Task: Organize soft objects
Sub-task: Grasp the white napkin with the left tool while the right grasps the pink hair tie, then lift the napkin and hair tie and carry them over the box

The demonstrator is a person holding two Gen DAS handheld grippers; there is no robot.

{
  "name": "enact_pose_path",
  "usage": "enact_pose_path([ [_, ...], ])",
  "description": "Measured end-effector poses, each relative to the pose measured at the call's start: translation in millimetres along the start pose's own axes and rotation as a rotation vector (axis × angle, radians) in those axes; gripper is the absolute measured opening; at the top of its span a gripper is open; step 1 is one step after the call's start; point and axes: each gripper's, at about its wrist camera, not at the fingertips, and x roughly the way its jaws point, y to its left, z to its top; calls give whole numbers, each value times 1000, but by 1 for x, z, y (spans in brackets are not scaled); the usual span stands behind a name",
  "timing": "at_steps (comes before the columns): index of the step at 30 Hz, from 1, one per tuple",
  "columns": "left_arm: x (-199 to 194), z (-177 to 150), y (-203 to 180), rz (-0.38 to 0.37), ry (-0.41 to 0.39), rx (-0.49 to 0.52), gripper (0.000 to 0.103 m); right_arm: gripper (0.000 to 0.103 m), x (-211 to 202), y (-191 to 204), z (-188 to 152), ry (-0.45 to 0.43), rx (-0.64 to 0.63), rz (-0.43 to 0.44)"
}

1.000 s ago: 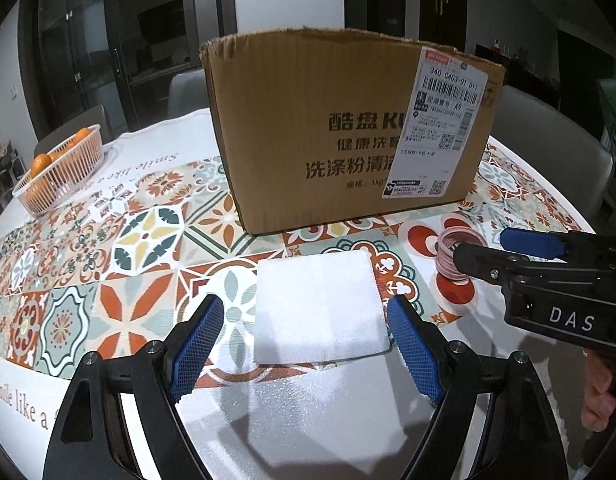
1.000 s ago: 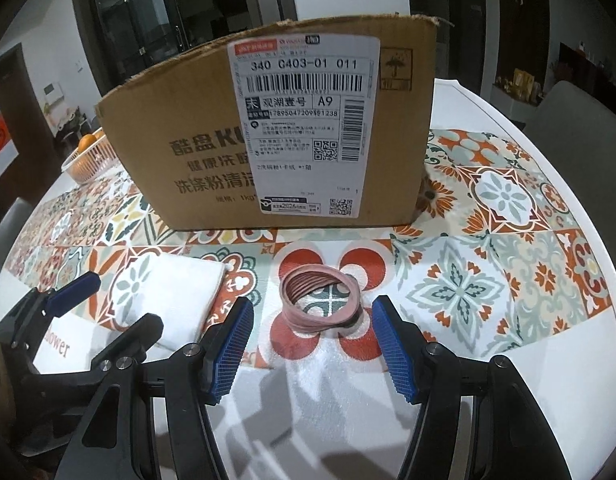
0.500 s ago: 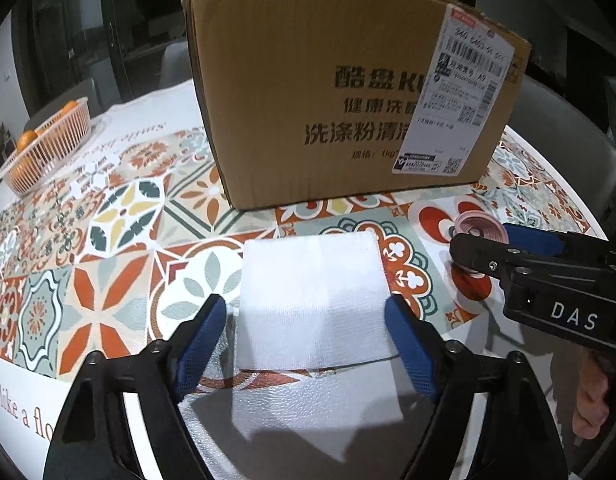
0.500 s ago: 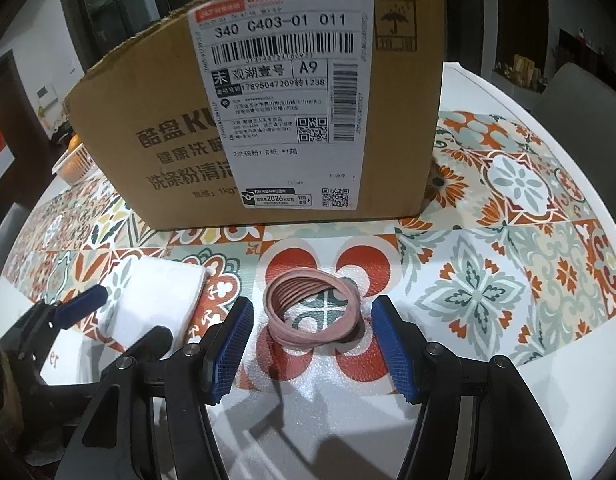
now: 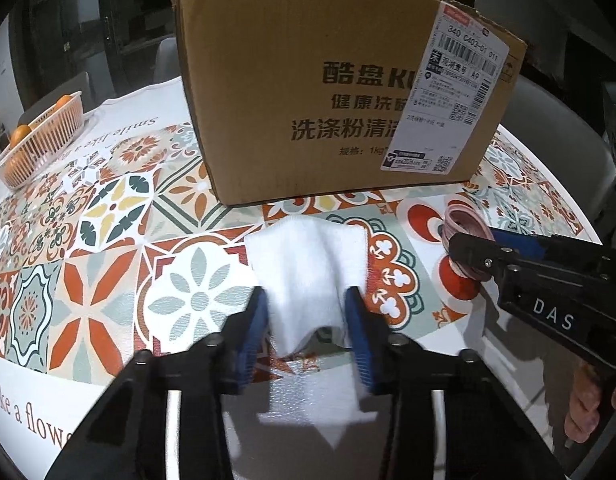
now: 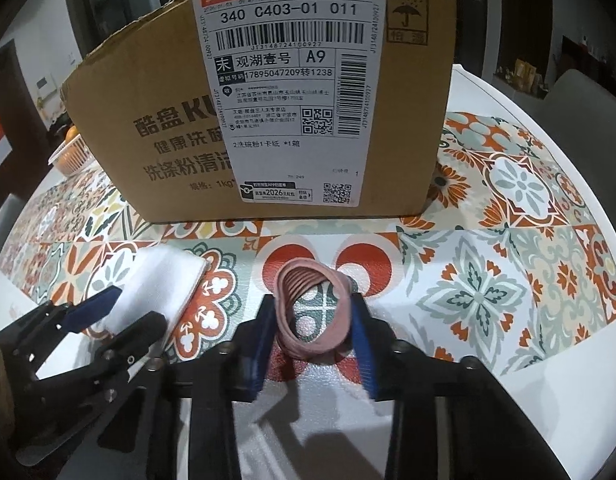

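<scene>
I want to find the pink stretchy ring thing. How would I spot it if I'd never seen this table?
Find the big brown cardboard box standing on the patterned tablecloth. Just in front of its white shipping label lies the pink coiled elastic band, squeezed into an oval between the blue pads of the right gripper. Its neighbour, the white folded cloth, is flat and square; this one is a hollow pink loop.

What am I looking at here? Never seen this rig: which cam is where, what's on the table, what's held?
No robot: a person holds a hand-held two-finger tool in each hand, each with a fisheye camera looking along its fingers. In the left view, the left tool has just been closing and now pinches a white cloth, which bunches up. In the right view, the right tool has likewise been closing and squeezes a pink band. Behind them on the patterned tablecloth stands a cardboard box, with a basket of oranges far left.
</scene>
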Motion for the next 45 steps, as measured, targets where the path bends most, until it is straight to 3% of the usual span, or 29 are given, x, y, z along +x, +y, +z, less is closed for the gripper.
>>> enact_pose_path([
  [4, 1, 2, -1, 0, 10, -1, 17, 16, -4, -1, 0, -3, 4, -1],
  [7, -1, 5, -2, 3, 14, -3, 10, 12, -12, -3, -2, -16, 4, -2],
  [25, -63, 5, 0, 21, -109, -6, 10, 11, -64, 19, -4, -99, -6, 37],
  [45, -135, 15, -1, 25, -275, 3, 10, 11, -133, 37, 1, -250, -29, 50],
])
